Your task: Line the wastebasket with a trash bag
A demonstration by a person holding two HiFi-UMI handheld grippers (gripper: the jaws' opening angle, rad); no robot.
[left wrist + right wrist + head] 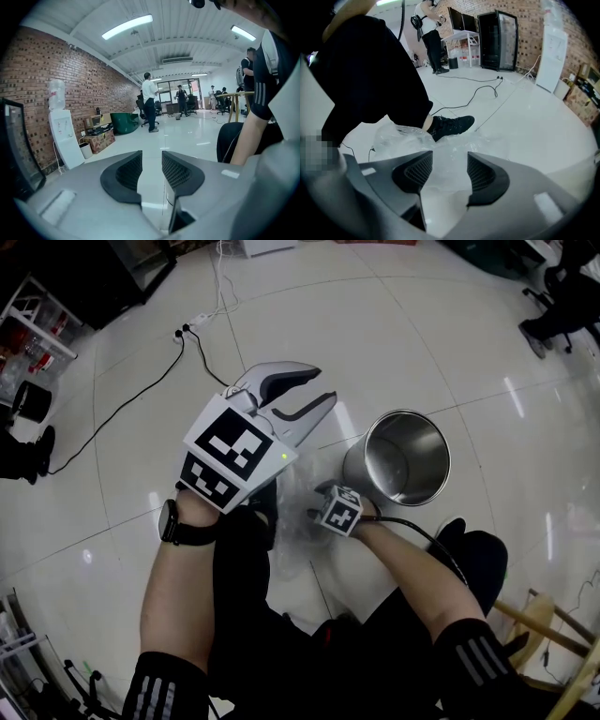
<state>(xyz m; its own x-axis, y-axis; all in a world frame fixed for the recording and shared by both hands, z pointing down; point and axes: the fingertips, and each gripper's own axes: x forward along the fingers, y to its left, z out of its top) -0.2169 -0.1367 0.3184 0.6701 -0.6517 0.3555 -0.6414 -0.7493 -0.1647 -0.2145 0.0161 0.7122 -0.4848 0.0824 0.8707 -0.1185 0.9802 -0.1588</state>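
A shiny cylindrical steel wastebasket (361,465) stands on the glossy white tiled floor (412,324) with its open mouth up, and nothing lines its inside. Just beside the wastebasket, on its left in the head view, a crumpled clear plastic trash bag (292,521) lies on the floor in front of the person's dark-trousered legs. Whether the bag touches the wastebasket's wall cannot be told. The right gripper (450,176) is down low over that bag, its marker cube (339,509) near the wastebasket's base. Its jaws stand released, well apart, with the bag's folds showing in the gap between them and the pads not pressing on the film. A black shoe (452,125) rests just beyond the bag. The left gripper (323,385) is held higher, to the left of the wastebasket and apart from it. Its jaws are parted by a narrow gap and empty — only bare floor shows between the pads (129,171). A black cable (122,409) runs across the floor well to the wastebasket's left.
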